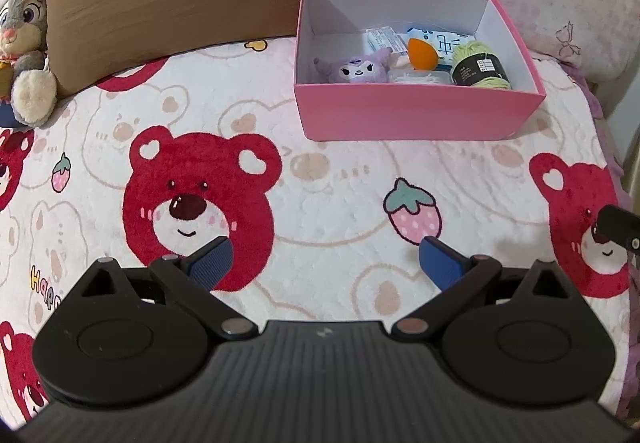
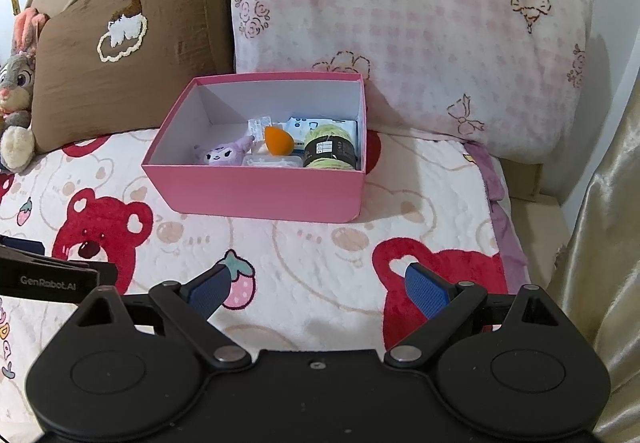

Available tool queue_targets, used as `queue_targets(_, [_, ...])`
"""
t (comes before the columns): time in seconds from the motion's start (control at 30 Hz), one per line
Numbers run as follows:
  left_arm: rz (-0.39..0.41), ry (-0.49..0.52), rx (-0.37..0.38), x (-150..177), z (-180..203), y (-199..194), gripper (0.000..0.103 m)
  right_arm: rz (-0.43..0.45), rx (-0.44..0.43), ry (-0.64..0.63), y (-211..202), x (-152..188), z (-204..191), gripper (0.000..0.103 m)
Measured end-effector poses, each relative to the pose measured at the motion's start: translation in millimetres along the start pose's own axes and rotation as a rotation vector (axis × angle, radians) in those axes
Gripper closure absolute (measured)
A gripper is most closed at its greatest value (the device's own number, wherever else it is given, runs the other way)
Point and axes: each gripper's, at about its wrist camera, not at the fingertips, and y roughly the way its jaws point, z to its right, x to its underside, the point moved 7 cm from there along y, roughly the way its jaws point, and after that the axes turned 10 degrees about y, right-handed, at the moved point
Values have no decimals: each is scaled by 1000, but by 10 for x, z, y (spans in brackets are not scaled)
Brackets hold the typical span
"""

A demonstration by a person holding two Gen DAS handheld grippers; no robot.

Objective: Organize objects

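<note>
While you hold the left gripper (image 1: 322,263) above the blanket (image 1: 340,195), its left-wrist view shows the blue fingers (image 1: 210,263) spread wide with nothing between them. The pink box (image 1: 420,115) sits ahead on the blanket, against the pillows. Inside lie a purple plush (image 1: 356,71), an orange sponge (image 1: 420,50) and a yarn ball (image 1: 482,70).

In the right-wrist view, your right gripper (image 2: 320,289) is likewise spread and empty. The box (image 2: 260,195) stands ahead, holding the same items.
</note>
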Motion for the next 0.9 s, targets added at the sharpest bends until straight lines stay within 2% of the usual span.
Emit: queue_targets(0.9, [3, 11, -11, 43, -1, -70, 2, -15, 26, 10, 9, 22, 75, 7])
